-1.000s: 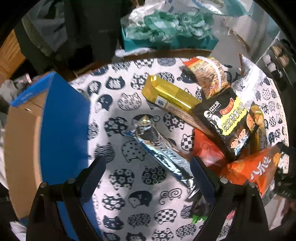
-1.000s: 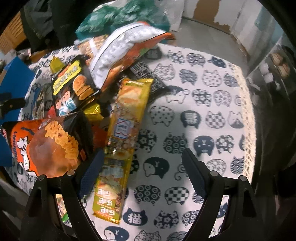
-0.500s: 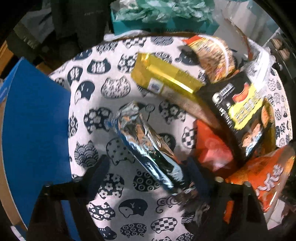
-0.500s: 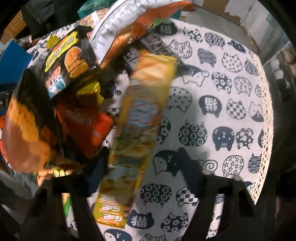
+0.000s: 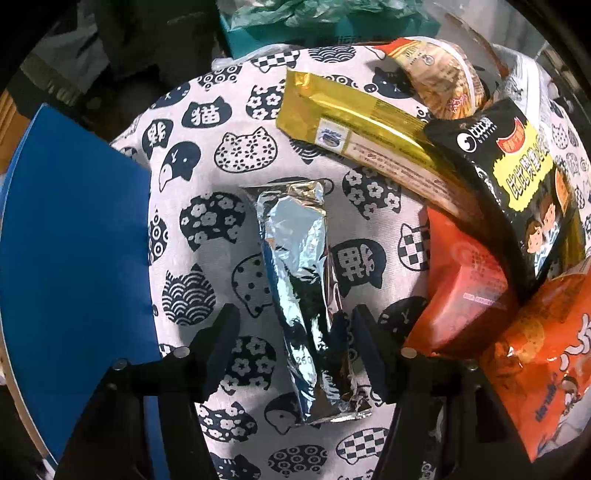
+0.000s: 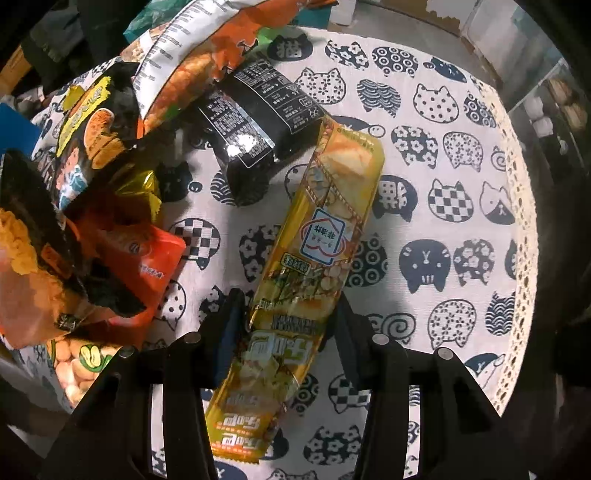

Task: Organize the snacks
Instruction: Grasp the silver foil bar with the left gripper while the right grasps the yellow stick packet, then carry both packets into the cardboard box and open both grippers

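A long silver foil snack pack [image 5: 303, 291] lies on the cat-print tablecloth [image 5: 229, 147]. My left gripper [image 5: 295, 332] straddles its near half, fingers open with gaps on both sides. A long yellow cracker pack [image 6: 306, 280] lies on the cloth in the right wrist view. My right gripper [image 6: 291, 325] straddles its near half, and its fingers sit close against the pack's sides. A pile of snack bags, black [image 5: 517, 177], red [image 5: 461, 284], orange [image 5: 546, 362] and gold [image 5: 354, 125], lies to the right of the silver pack.
A blue cardboard box [image 5: 70, 236] stands at the left edge of the table. A teal box with green wrapping [image 5: 314, 18] sits beyond the table. Black packs [image 6: 255, 118] and a large white-and-orange bag [image 6: 207, 55] lie behind the yellow pack. The lace table edge [image 6: 524, 236] runs at the right.
Both grippers have moved forward and down over their packs. The left now straddles the silver pack. The right fingers have narrowed around the yellow pack.
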The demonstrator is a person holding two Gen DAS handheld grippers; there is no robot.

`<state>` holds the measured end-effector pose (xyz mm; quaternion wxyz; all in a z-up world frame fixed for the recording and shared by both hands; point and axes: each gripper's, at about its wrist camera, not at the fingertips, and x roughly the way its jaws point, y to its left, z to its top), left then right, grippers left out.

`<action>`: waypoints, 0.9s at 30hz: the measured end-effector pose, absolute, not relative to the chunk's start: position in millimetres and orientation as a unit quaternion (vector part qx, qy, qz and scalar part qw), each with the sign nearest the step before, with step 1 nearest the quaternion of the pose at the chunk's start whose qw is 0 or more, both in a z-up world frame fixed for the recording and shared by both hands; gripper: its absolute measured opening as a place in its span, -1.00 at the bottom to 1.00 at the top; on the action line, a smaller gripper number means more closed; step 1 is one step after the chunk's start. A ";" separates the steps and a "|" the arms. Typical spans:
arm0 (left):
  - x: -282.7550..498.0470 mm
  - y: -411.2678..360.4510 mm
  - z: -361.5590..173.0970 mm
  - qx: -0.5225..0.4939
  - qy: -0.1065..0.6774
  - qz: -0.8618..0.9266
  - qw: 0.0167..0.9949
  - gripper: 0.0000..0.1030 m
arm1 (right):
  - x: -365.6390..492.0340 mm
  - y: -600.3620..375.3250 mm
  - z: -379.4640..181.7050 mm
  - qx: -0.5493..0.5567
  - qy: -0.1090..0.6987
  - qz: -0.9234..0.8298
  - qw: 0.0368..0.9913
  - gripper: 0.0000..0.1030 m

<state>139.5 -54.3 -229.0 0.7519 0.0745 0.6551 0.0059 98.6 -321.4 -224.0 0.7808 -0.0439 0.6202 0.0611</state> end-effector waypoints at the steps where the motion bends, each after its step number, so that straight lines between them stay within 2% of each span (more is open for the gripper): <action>1: 130.5 -61.3 -226.2 0.076 0.652 0.005 0.754 0.25 | 101.2 -322.6 -226.5 -0.041 0.619 0.062 0.782 -0.09; 3: 128.6 -64.5 -224.3 0.079 0.644 0.006 0.761 0.18 | 100.1 -324.7 -230.3 -0.033 0.618 0.065 0.783 -0.10; 4: 127.7 -64.6 -223.2 0.080 0.638 0.010 0.766 0.02 | 100.4 -326.0 -231.5 -0.029 0.619 0.069 0.782 -0.21; 5: 125.1 -64.2 -221.7 0.081 0.632 0.010 0.770 -0.23 | 100.9 -325.2 -230.4 -0.028 0.618 0.070 0.782 -0.23; 6: 125.0 -65.1 -221.3 0.081 0.630 0.006 0.773 -0.36 | 100.4 -326.0 -230.0 -0.029 0.618 0.072 0.783 -0.24; 7: 123.1 -65.2 -220.5 0.082 0.629 0.003 0.773 -0.39 | 98.5 -327.5 -229.3 -0.029 0.615 0.073 0.785 -0.29; 13: 110.0 -64.8 -205.1 0.075 0.614 -0.008 0.786 -0.40 | 83.7 -339.9 -214.7 -0.030 0.601 0.072 0.796 -0.44; 27: 70.8 -49.6 -140.2 0.070 0.562 -0.025 0.824 -0.40 | 49.2 -329.5 -159.6 -0.036 0.565 0.061 0.822 -0.44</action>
